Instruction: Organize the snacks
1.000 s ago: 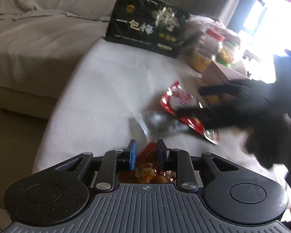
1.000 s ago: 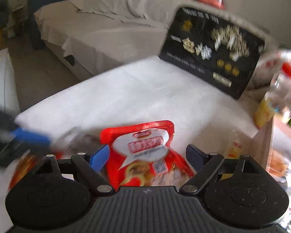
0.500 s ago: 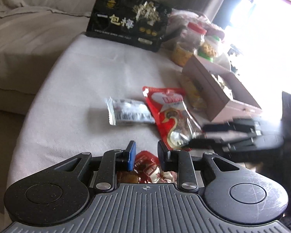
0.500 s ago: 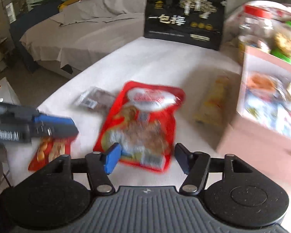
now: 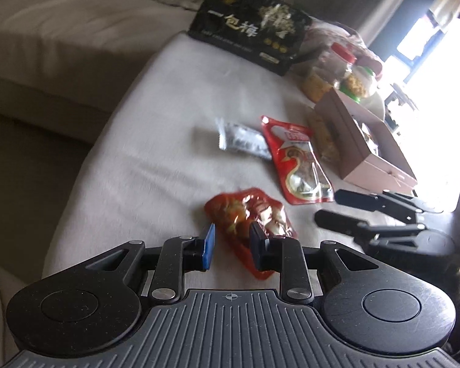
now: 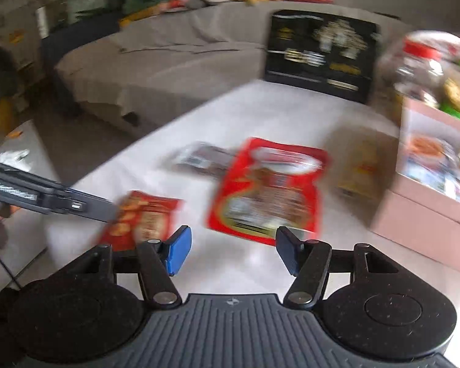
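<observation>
A crinkled red snack packet [image 5: 248,211] is being straddled by the narrowly parted left claw [image 5: 231,245] (unpinched), while nothing is being held by the wider right claw [image 6: 231,250]

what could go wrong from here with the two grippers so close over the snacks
The left gripper has only a loose-looking hold on the small red packet, so it might slip out. The right gripper, empty and close beside it, could knock that packet or push the big red pouch away.
</observation>
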Demonstrator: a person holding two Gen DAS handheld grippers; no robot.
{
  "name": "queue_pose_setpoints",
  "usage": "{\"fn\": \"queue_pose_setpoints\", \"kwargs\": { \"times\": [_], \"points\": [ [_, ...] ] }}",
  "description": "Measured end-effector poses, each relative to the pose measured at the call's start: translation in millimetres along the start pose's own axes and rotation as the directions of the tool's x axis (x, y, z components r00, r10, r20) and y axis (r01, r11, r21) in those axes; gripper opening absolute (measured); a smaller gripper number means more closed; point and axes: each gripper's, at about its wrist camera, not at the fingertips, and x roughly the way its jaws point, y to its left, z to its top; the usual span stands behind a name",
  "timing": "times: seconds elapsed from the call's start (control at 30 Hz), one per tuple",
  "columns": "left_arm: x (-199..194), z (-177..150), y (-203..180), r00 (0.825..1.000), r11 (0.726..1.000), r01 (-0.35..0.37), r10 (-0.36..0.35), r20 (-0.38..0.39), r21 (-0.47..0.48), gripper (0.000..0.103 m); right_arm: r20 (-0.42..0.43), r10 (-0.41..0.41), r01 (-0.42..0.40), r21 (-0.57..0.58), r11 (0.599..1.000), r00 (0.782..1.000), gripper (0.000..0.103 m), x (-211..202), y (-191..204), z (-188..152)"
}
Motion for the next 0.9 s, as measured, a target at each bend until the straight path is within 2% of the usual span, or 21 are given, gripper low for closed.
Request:
{"fn": "queue_pose_setpoints", "kwargs": {
  "times": [0.1,0.23,0.33,0.43,0.5,0.6,0.73,0.9],
  "points": [
    [3,-5,9,1.000,0.998,0.013,-0.014,-0.007,-0.056,0.029,-0.028,0.002,-0.004,-0.059,0.998,1.000,0.061,12,18,-1],
    [9,-3,24,0.997,0.988,0.077,-0.073,0.034,-0.137,0.029,-0.026,0.011,-0.013,-0.055,0.998,1.000,0.061,10,19,-4],
    [21,1,21,0.990,0.982,0.138,-0.132,0.051,-0.133,0.030,-0.030,0.010,-0.011,-0.038,0.999,1.000,0.061,9,15,-5],
    [35,6,9,0.986,0.983,0.164,-0.160,0.045,-0.080,0.033,-0.037,-0.013,0.011,-0.032,0.999,0.999,0.061,10,13,-8],
    [38,11,-3,0.989,0.989,0.144,-0.143,0.038,-0.030,0.039,-0.036,-0.015,0.014,-0.023,1.000,0.999,0.061,8,10,-10],
    [37,15,-25,0.994,0.992,0.098,-0.101,0.037,0.084,0.040,-0.030,-0.033,0.032,-0.032,0.999,0.999,0.061,5,9,-15],
    [35,7,-57,0.999,0.964,0.026,-0.038,0.039,0.266,0.035,-0.024,-0.075,0.073,-0.067,0.995,0.997,0.064,-4,7,-23],
    [36,0,-66,0.998,0.944,-0.010,-0.009,0.056,0.331,0.034,0.026,-0.132,0.131,0.030,0.991,0.991,0.077,-26,-20,-28]
  ]
}}
